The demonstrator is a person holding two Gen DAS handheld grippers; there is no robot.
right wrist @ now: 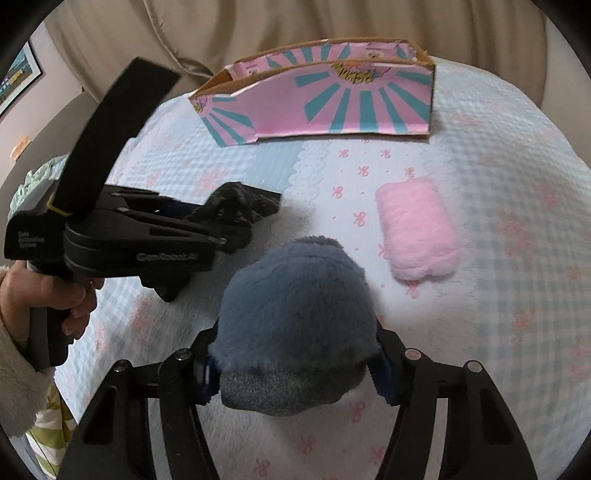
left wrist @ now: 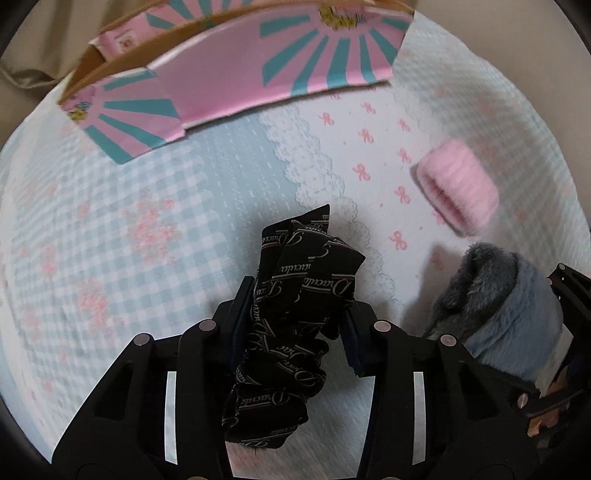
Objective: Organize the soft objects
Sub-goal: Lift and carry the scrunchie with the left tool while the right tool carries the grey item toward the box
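My left gripper [left wrist: 297, 314] is shut on a black printed cloth [left wrist: 295, 295], held above the bedspread; the cloth also shows in the right wrist view [right wrist: 236, 206]. My right gripper [right wrist: 295, 365] is shut on a fluffy blue-grey soft item [right wrist: 295, 314], which also shows in the left wrist view [left wrist: 509, 317] at the right. A fluffy pink band [left wrist: 458, 188] lies on the bedspread ahead and right; it also shows in the right wrist view [right wrist: 417, 232]. A pink and teal cardboard box [left wrist: 258, 70] stands open at the far edge, also in the right wrist view [right wrist: 332, 103].
The quilted bedspread [right wrist: 517, 221] with blue checks and pink bows covers the surface. Beige fabric [right wrist: 295, 29] rises behind the box. The left gripper body [right wrist: 140, 236] and the hand holding it sit to the left of my right gripper.
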